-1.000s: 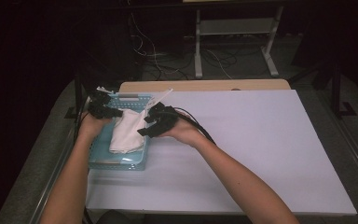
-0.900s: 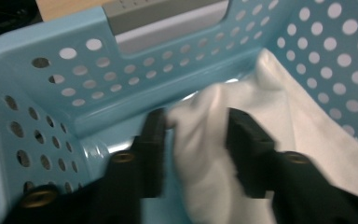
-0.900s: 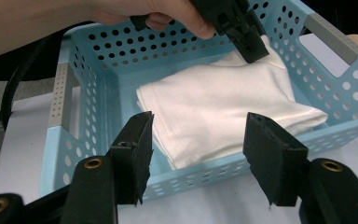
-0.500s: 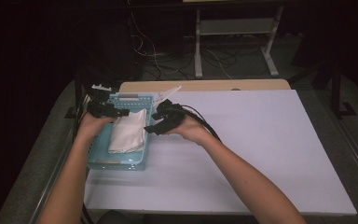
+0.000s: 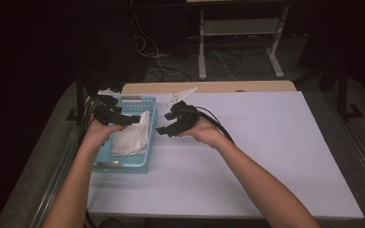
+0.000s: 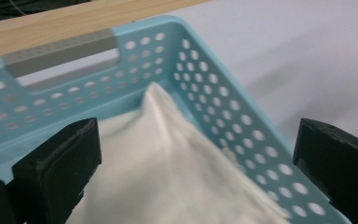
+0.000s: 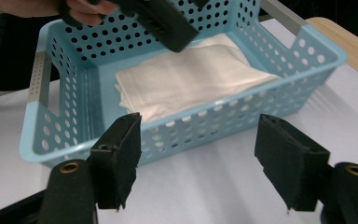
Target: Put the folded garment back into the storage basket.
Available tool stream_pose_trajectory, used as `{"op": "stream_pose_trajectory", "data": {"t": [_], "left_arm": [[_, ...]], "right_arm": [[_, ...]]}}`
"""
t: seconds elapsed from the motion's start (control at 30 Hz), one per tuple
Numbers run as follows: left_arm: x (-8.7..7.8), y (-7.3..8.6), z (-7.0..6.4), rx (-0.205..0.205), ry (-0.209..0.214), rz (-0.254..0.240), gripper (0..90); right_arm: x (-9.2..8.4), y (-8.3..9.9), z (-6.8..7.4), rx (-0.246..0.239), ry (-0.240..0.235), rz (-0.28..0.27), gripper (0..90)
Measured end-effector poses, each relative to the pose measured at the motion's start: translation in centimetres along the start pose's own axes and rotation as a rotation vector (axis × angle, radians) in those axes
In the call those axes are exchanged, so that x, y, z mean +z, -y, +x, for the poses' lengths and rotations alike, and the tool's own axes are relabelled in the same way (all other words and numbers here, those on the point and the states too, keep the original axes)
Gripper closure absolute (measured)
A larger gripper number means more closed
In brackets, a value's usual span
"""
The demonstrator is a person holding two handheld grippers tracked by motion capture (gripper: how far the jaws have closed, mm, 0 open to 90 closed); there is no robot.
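Lying folded in the light blue basket (image 5: pixel 148 124), our white cloth (image 5: pixel 130 135) rests flat on the basket floor, one corner riding up the perforated wall on the side of the white board (image 5: pixel 247 156). A second ago we had both grippers down on the cloth, bunching it up; now it lies loose and flatter, and neither tool touches it. Our left gripper (image 5: pixel 116 116) hovers over the basket, its jaws having just been opening and now spread wide with nothing between them. Our right gripper (image 5: pixel 171 124) has drawn back outside the basket's wall, above the board, its jaws also just opening, parted and empty. The basket holds the cloth and sits at the board's left edge.
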State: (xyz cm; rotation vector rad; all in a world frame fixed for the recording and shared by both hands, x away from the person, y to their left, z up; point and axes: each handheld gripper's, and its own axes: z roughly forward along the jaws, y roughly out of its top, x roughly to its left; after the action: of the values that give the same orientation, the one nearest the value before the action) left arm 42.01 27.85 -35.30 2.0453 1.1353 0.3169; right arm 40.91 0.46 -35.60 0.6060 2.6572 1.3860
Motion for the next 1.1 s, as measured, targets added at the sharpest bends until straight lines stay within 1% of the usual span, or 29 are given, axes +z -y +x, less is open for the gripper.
{"op": "stream_pose_trajectory", "data": {"t": [0.13, 0.2, 0.33, 0.4, 0.57, 0.63, 0.73, 0.87, 0.97, 1.1], "left_arm": [[0.1, 0.2, -1.2, 0.012, 0.02, -0.004, 0.0], [0.2, 0.4, -1.8, 0.016, 0.026, 0.002, 0.0], [0.2, 0.6, -2.9, 0.024, 0.035, -0.009, 0.0], [0.3, 0.7, -3.4, 0.031, 0.039, -0.012, 0.0], [0.3, 0.9, -4.9, 0.059, 0.056, -0.014, 0.0], [0.3, 1.0, -5.6, 0.068, 0.058, -0.024, 0.0], [0.3, 1.2, -6.4, 0.079, 0.079, -0.028, 0.0], [0.2, 1.6, -7.5, 0.095, 0.099, -0.049, 0.0], [-0.1, 1.9, -8.3, 0.109, 0.112, -0.058, 0.0], [-0.4, 2.4, -9.3, 0.122, 0.138, -0.086, 0.0]], "right_arm": [[-1.2, 1.1, -0.6, 0.016, 0.011, -0.006, 26.2], [-1.8, 1.7, -0.9, 0.021, 0.022, -0.015, 23.5], [-3.1, 3.2, -1.5, 0.025, 0.049, -0.014, 19.3], [-3.9, 3.9, -1.8, 0.037, 0.063, -0.02, 17.5], [-5.7, 5.4, -2.5, 0.052, 0.09, -0.036, 14.7], [-6.3, 6.0, -2.6, 0.054, 0.097, -0.038, 13.9], [-7.4, 7.0, -2.6, 0.059, 0.111, -0.041, 13.3], [-8.7, 8.4, -2.7, 0.072, 0.13, -0.044, 11.4], [-9.7, 9.6, -2.7, 0.077, 0.141, -0.039, 9.2], [-11.1, 11.4, -2.4, 0.09, 0.153, -0.03, 5.0]]}}
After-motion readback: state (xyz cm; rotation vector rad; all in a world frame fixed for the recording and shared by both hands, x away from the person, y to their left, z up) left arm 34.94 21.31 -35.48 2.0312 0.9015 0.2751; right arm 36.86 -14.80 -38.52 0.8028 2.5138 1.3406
